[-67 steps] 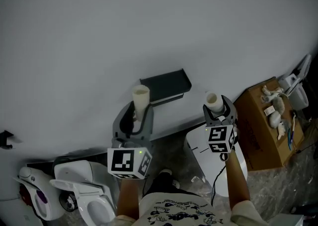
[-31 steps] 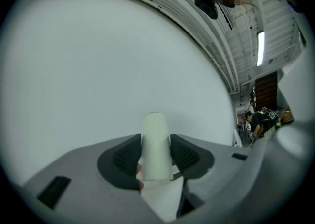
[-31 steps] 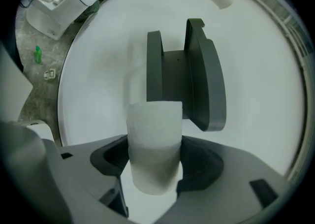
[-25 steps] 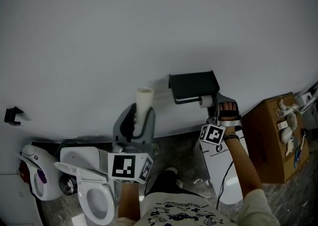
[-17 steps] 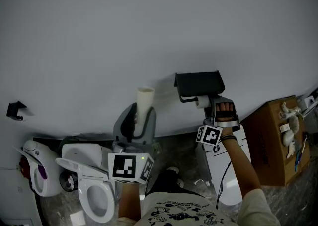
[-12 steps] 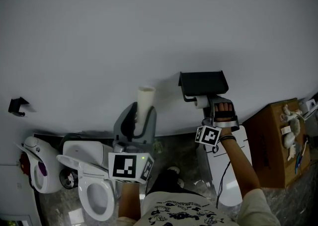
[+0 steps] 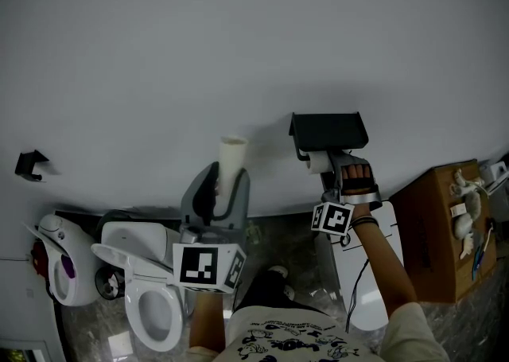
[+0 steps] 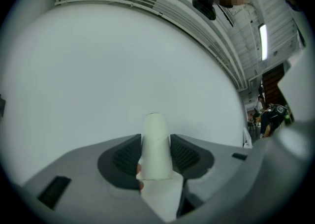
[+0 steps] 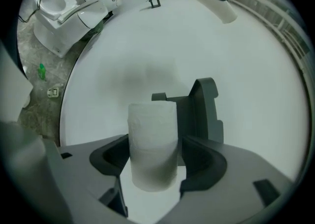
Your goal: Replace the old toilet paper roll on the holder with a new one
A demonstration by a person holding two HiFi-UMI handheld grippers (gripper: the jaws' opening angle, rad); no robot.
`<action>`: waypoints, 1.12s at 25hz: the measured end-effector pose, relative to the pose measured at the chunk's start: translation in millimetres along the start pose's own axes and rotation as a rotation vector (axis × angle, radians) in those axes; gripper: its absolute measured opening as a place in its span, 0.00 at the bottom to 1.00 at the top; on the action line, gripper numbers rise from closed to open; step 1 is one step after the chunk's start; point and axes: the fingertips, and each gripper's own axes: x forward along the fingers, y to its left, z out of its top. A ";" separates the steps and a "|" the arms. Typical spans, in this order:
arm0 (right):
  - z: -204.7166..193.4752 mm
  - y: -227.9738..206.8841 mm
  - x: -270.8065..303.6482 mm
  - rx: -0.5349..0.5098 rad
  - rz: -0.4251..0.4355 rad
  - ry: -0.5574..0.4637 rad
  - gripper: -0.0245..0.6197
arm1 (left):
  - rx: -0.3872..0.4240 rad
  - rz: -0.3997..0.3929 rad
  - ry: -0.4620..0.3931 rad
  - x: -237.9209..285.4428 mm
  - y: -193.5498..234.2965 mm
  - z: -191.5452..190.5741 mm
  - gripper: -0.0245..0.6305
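Observation:
My left gripper (image 7: 223, 187) (image 8: 156, 155) is shut on the old roll (image 7: 231, 163) (image 8: 156, 142), a slim cream cardboard tube with a scrap of paper, held upright before the bare wall. My right gripper (image 7: 326, 168) (image 9: 153, 155) is shut on the new white toilet paper roll (image 7: 320, 162) (image 9: 152, 142). The dark holder (image 7: 328, 131) (image 9: 204, 112) is fixed to the wall. The new roll sits just under the holder's left part, close in front of it. Whether they touch I cannot tell. The old tube (image 9: 211, 0) also shows at the top of the right gripper view.
A white toilet (image 7: 147, 305) (image 9: 59, 6) with its lid up stands at lower left, beside a white jug-like appliance (image 7: 56, 273). A cardboard box (image 7: 449, 225) with small items is at the right, a white panel (image 7: 366, 273) under my right arm. A small black bracket (image 7: 30, 165) is on the wall.
My right gripper has carried the new roll up to the holder and then leftward beneath it. My left gripper has kept the old tube upright in about the same place.

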 end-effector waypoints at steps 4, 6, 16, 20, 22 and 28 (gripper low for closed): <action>-0.4 -3.5 -9.7 0.035 -0.005 -0.008 0.53 | -0.001 -0.004 -0.002 0.5 -4.8 -0.8 0.33; -0.8 -3.8 -15.6 0.043 -0.013 -0.008 0.53 | -0.002 -0.008 -0.004 1.2 -7.9 -0.9 0.33; 9.1 -21.5 -63.3 0.344 -0.023 -0.081 0.53 | -0.014 -0.032 -0.019 7.7 -20.2 0.9 0.33; 3.3 -50.6 -80.1 0.736 -0.002 -0.131 0.53 | -0.023 -0.037 -0.030 10.7 -23.0 4.1 0.33; -2.4 -65.2 -85.7 0.953 0.024 -0.160 0.53 | -0.025 -0.039 -0.036 12.0 -23.9 5.8 0.33; -30.9 -99.1 -102.6 1.327 -0.073 -0.198 0.27 | -0.027 -0.046 -0.039 16.2 -27.8 7.4 0.33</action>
